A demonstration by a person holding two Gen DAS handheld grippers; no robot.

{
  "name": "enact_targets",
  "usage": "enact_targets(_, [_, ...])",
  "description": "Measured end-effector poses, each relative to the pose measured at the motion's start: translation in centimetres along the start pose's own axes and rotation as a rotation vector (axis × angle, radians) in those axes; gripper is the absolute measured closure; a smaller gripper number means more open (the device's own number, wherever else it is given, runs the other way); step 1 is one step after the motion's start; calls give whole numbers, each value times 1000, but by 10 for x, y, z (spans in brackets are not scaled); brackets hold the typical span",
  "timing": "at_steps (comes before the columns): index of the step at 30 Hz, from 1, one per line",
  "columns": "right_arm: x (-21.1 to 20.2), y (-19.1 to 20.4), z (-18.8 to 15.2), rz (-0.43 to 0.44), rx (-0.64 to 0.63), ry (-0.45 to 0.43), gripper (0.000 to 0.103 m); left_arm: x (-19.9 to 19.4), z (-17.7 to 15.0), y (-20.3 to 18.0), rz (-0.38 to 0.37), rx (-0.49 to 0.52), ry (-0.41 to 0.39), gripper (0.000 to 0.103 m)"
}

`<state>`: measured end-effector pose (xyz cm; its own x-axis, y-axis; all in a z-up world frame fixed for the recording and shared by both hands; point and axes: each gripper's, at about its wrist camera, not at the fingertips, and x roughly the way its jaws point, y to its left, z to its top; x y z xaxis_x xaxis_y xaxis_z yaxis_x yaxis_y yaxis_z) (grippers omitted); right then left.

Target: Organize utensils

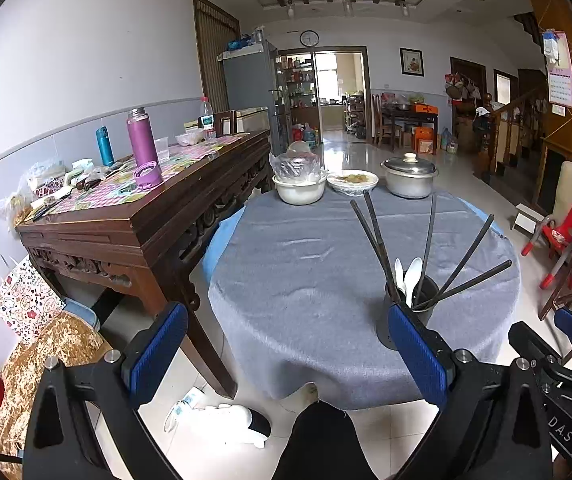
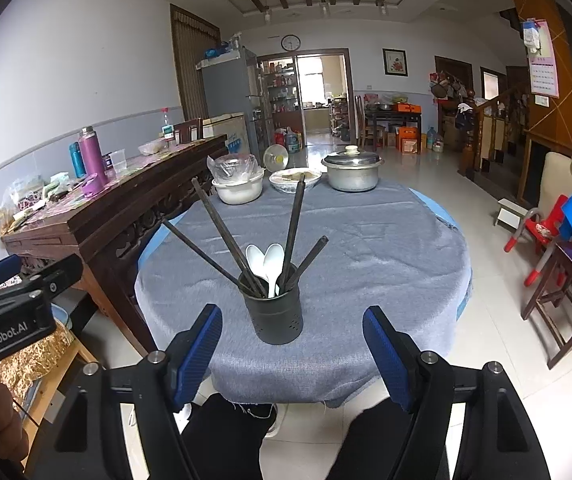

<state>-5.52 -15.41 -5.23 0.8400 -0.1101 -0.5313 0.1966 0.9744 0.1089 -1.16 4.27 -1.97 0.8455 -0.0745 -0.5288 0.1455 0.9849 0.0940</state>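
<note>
Blue-padded right gripper (image 2: 292,354): nearest item in the right wrist view, jaws spread wide, nothing between them, held back from the table edge with the person's dark-clad knees below. Left gripper (image 1: 286,350): likewise spread and empty, set to the left of the holder.

Utensil holder (image 2: 273,312): black perforated cylinder, upright on the near part of the grey tablecloth (image 2: 366,248), straight ahead of the right gripper, apart from its pads.

Chopsticks (image 2: 228,236): dark, several, standing in the holder with lower ends down inside and upper ends fanned outward. Long axes run steeply upward; two lean away to the left, one rises near-vertical toward the far dishes, one short-looking stick tilts right. Not bundled; they splay in different directions.

Spoons (image 2: 268,260): two, white, in the same holder, bowls up and facing the camera, handles down, close together at the centre.

Step in hand, as a judgement: utensils all sit in the holder and no loose pieces show on the cloth, so either the sorting is near its end or it has not begun; the frames do not settle which. A next move, if any, would call for the right gripper to advance and close on a single stick near its upper end, along its lean.

Outlying items: white bowl (image 2: 238,190) with a plastic bag, shallow plate (image 2: 294,180), lidded metal pot (image 2: 352,174) at the far edge; carved wooden sideboard (image 2: 106,220) to the left carrying a purple flask (image 2: 92,158).
</note>
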Motion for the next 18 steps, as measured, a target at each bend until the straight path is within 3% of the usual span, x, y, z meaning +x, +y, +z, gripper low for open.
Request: enact_targets(18, [14, 22, 1, -41, -52, 4, 27, 9, -5, 12, -19, -22, 12, 3])
